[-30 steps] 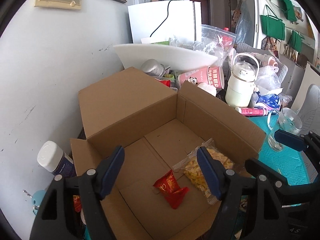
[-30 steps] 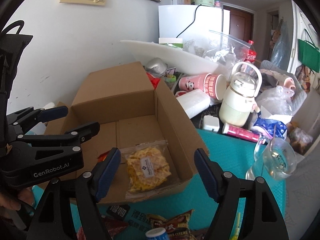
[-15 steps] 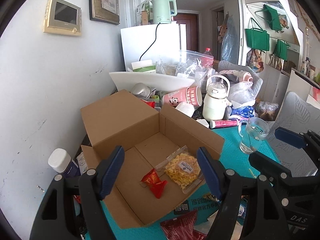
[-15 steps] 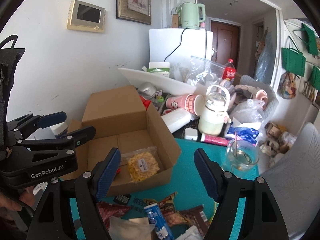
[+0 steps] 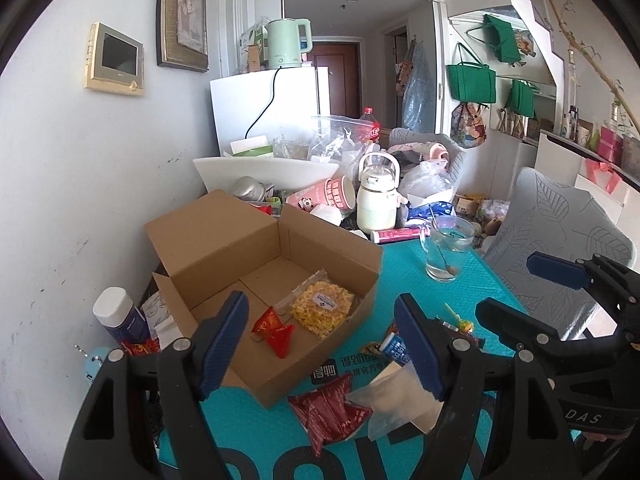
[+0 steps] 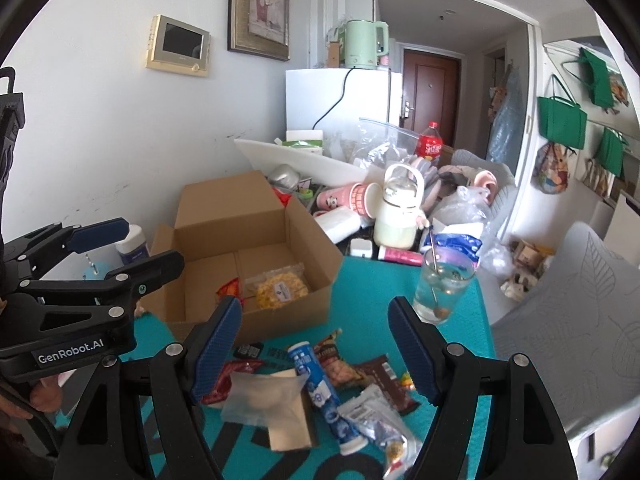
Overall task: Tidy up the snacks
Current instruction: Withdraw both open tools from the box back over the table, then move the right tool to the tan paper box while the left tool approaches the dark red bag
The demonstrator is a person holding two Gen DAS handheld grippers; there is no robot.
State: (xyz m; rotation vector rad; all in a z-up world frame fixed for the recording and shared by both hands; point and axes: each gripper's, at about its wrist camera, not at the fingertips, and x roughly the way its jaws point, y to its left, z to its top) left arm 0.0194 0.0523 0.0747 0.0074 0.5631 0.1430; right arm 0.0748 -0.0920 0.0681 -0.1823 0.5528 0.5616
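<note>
An open cardboard box (image 5: 332,256) (image 6: 312,232) stands on the teal mat. A bag of yellow snacks (image 5: 322,308) (image 6: 280,290) and a small red packet (image 5: 274,328) lie inside it. In front of the box loose snacks are piled: a blue tube (image 6: 320,384), a clear-and-brown bag (image 6: 268,400), a red packet (image 5: 332,408) and brown bars (image 6: 384,376). My left gripper (image 5: 320,348) (image 6: 132,248) hovers open over the box's near edge, holding nothing. To its right, my right gripper (image 6: 314,346) (image 5: 532,292) hangs open and empty above the pile.
A glass with a spoon (image 6: 444,288) stands on the mat (image 5: 400,280) right of the box. Behind it are a white jug (image 6: 400,216), pink cups and bags. A white-capped bottle (image 5: 116,316) sits by the wall, and a grey chair (image 6: 580,320) is on the right.
Both grippers have drawn back and risen away from the box, so the box looks smaller and the snack pile has come into view. Their jaws have kept the same width.
</note>
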